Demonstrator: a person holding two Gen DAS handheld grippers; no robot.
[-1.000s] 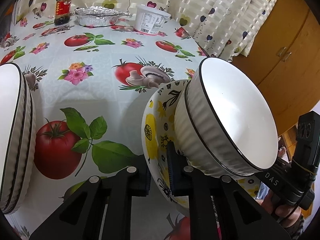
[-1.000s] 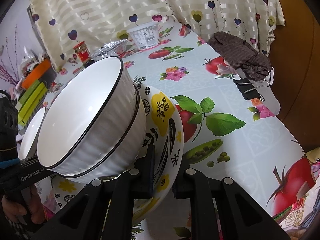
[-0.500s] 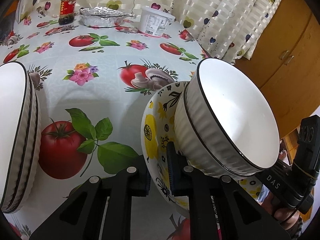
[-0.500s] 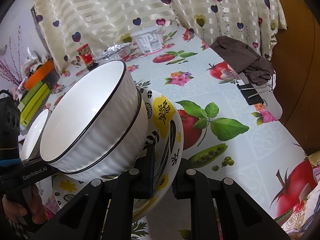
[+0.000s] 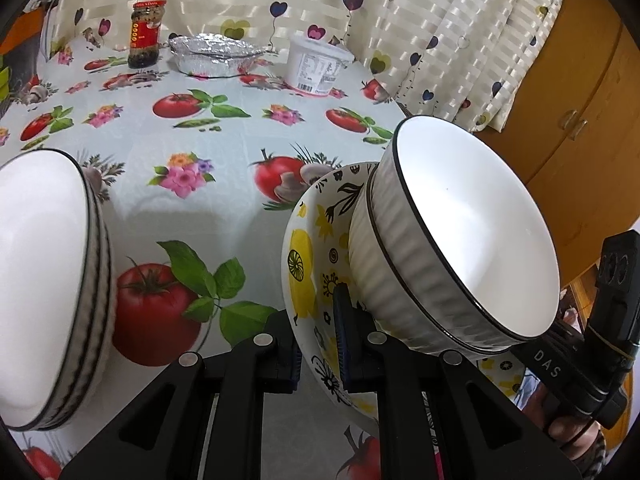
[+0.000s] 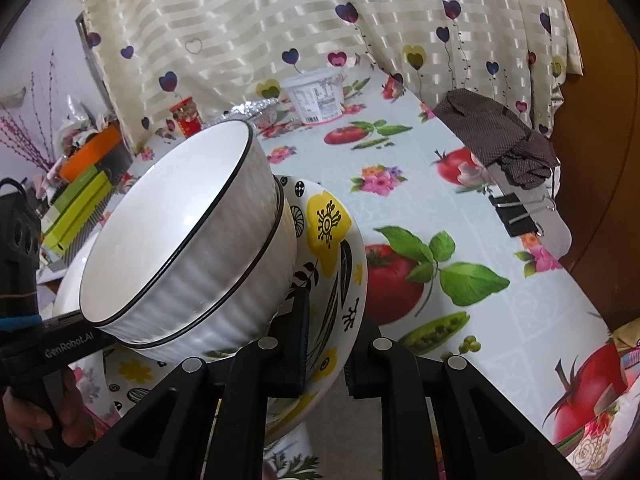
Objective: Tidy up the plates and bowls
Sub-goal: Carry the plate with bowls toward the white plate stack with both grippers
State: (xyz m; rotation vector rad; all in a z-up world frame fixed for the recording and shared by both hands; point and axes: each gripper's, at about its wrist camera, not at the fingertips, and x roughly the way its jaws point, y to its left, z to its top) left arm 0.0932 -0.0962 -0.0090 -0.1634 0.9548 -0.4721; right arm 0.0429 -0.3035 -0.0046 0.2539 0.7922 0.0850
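Left wrist view: both grippers (image 5: 320, 344) (image 6: 326, 344) pinch the yellow-flowered plate (image 5: 308, 280) carrying two nested white ribbed bowls (image 5: 460, 240); another white bowl stack (image 5: 44, 280) remains apart.

Occlusions and cut-offs, both wrist views

The stacked white bowls (image 5: 460, 240) conceal most of the patterned plate (image 5: 308, 276). A second bowl stack (image 5: 44, 288) is cropped at the left edge and blurred. The tub (image 6: 316, 96) label is unreadable; the foil tray (image 6: 256, 112) is partly hidden.

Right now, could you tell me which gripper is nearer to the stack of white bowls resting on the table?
Left. The left gripper, clamped on the floral plate's rim, has the white bowl stack close beside it; the right gripper grips the plate's opposite rim, farther away.
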